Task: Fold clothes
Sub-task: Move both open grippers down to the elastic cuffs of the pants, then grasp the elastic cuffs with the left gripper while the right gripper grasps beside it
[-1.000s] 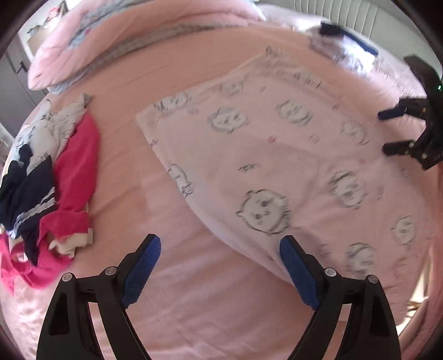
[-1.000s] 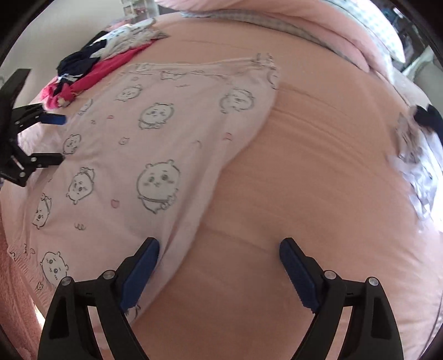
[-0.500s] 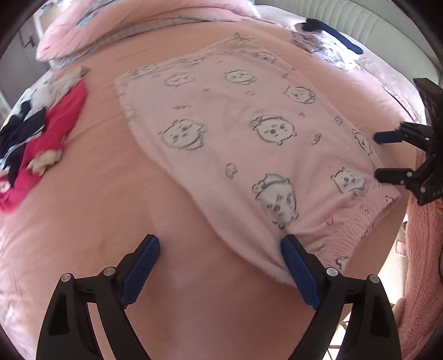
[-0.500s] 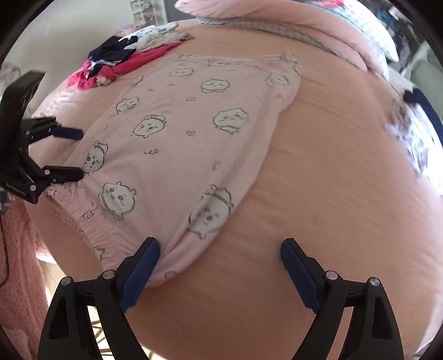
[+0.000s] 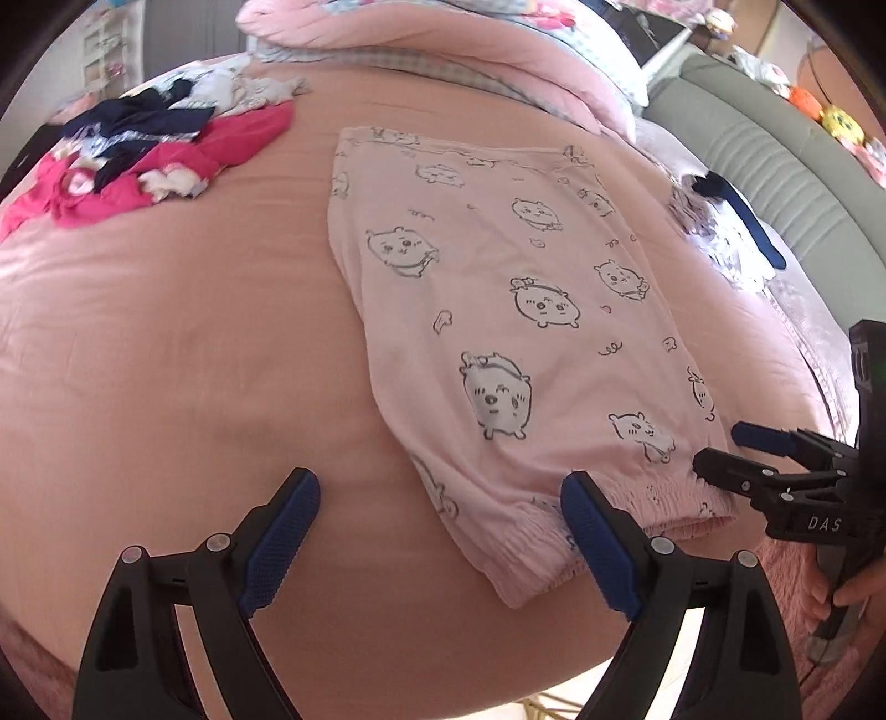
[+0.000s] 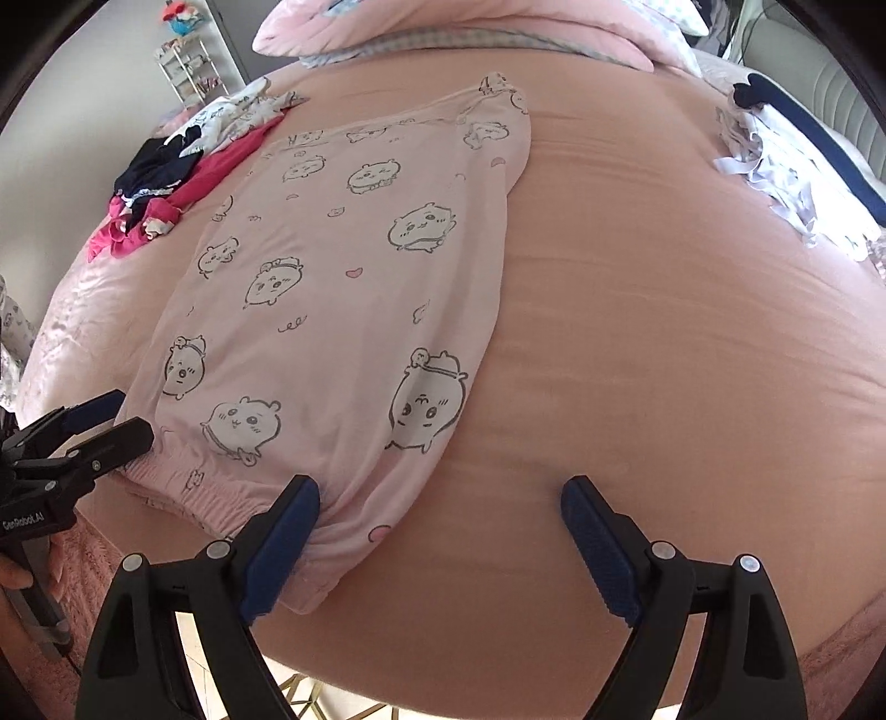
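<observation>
Your left gripper (image 5: 440, 545) is spread wide, nothing between the fingers; it sits low over the near edge of the bed (image 5: 166, 343), with its right blue pad just at the elastic waistband (image 5: 653, 501) of the pink pajama pants (image 5: 515, 310). Your right gripper (image 6: 440, 545) is also spread wide and empty, its left blue pad touching or overlapping the waistband corner; cannot tell if it presses the cloth.

The pants lie flat on the pink bedsheet, folded lengthwise so both legs stack, cartoon bear-like print facing up. Waistband is at the near bed edge, the cuffs point toward the pink duvet (image 5: 443, 50) bunched at the far end.

In the left wrist view your right gripper shows at the frame's right, fingers parted, tips just beside the waistband's far corner, a hand (image 5: 853, 598) on its handle. In the right wrist view the left gripper shows at the frame's left, tips near the other waistband corner.

A heap of magenta and navy clothes (image 5: 138, 160) lies well apart, to the left of the pants. A white garment with a navy strap (image 6: 792, 166) lies to their right, near the grey headboard (image 5: 775, 149).
</observation>
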`<state>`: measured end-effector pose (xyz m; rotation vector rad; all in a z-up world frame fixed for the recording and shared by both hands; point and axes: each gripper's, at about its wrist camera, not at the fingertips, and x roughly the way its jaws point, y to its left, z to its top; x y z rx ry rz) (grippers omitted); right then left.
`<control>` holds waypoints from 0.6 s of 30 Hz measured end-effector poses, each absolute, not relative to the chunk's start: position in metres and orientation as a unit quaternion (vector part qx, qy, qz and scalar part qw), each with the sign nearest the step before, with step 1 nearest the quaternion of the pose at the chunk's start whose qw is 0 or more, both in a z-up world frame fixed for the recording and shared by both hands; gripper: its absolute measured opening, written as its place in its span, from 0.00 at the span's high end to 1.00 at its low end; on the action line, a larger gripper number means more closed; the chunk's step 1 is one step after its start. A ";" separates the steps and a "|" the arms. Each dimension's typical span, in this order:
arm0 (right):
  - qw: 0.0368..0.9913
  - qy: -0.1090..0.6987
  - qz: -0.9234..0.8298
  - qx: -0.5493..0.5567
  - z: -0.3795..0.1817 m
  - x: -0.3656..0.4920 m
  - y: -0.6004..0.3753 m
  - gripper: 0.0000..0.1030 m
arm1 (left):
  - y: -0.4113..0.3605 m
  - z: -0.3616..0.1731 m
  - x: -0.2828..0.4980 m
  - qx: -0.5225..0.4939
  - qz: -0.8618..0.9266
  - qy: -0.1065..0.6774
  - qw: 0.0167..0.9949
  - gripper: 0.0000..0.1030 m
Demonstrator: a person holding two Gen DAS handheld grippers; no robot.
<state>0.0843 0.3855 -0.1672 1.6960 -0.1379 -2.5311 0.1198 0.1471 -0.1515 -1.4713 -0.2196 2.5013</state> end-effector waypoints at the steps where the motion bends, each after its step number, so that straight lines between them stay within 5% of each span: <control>1: 0.041 -0.042 -0.828 0.557 -0.166 0.087 0.387 0.14 | 0.150 -0.155 0.119 -0.504 0.852 -0.081 0.111 0.14; 7: 0.041 -0.058 -0.829 0.554 -0.159 0.102 0.388 0.31 | 0.151 -0.159 0.117 -0.513 0.846 -0.105 0.101 0.20; 9: 0.055 -0.058 -0.830 0.552 -0.157 0.106 0.385 0.50 | 0.148 -0.159 0.120 -0.511 0.845 -0.120 0.102 0.35; 11: 0.072 -0.057 -0.831 0.548 -0.156 0.110 0.383 0.55 | 0.144 -0.159 0.125 -0.511 0.838 -0.155 0.116 0.61; 13: 0.085 -0.064 -0.831 0.546 -0.156 0.115 0.383 0.56 | 0.140 -0.162 0.128 -0.512 0.827 -0.192 0.131 0.71; 18: 0.096 -0.137 -0.820 0.548 -0.163 0.122 0.403 0.55 | 0.137 -0.168 0.131 -0.510 0.820 -0.222 0.133 0.71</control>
